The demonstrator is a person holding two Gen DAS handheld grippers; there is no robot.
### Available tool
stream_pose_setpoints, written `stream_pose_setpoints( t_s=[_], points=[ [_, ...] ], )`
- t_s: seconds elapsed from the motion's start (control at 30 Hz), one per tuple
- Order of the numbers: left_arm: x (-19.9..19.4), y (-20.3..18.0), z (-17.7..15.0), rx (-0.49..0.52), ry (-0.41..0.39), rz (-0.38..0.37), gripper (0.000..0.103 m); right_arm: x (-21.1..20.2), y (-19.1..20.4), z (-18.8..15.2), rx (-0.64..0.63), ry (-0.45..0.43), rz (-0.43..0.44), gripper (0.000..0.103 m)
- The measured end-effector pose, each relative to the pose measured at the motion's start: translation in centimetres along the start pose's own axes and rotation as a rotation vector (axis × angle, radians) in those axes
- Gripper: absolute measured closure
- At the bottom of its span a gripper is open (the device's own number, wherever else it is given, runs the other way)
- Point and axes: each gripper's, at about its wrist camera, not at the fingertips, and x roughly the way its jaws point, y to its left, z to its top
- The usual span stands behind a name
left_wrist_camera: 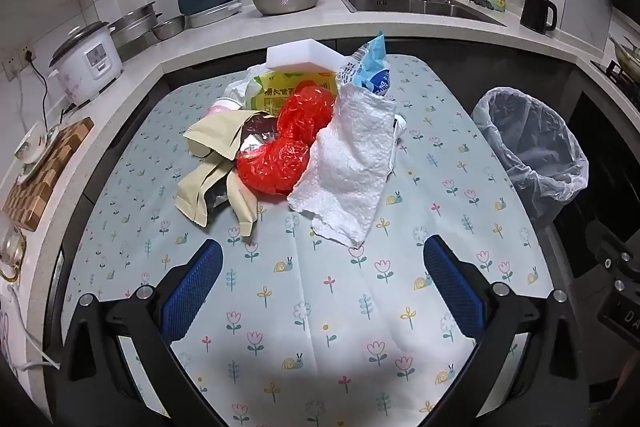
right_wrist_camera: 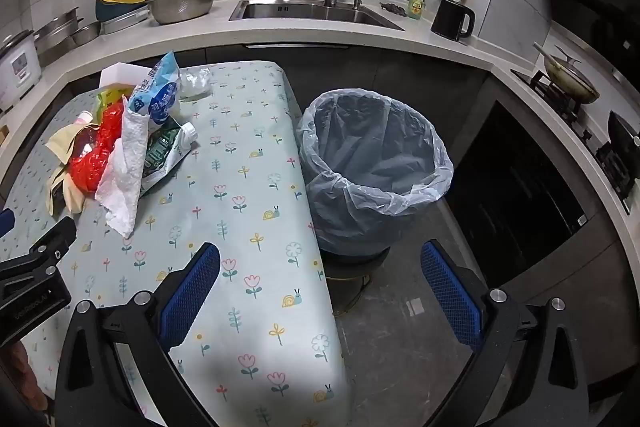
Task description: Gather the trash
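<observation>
Trash pile (left_wrist_camera: 296, 131) lies at the far middle of the tabletop (left_wrist_camera: 320, 307): white paper towel (left_wrist_camera: 352, 167), red plastic wrap (left_wrist_camera: 288, 147), beige paper packet (left_wrist_camera: 216, 163), blue pouch (left_wrist_camera: 372, 67). Lined trash bin (right_wrist_camera: 376, 163) stands on the floor just beside the tabletop's right edge. Left hand-held gripper (left_wrist_camera: 322, 291) and right hand-held gripper (right_wrist_camera: 320, 291) both spread wide, holding nothing.

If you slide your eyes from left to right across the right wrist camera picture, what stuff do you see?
Beige paper bag → red plastic bag → white paper towel → flowery tablecloth → trash bin with its clear liner → wok on the stove.
</observation>
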Motion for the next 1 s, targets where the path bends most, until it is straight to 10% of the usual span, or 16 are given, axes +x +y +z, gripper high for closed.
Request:
stream_pose_setpoints(
  t_s=[1.0],
  points=[
    [0.33,0.05,0.02,-0.010,-0.004,0.002,0.007,0.30,0.05,-0.08,0.000,0.000,-0.012,0.007]
  ],
)
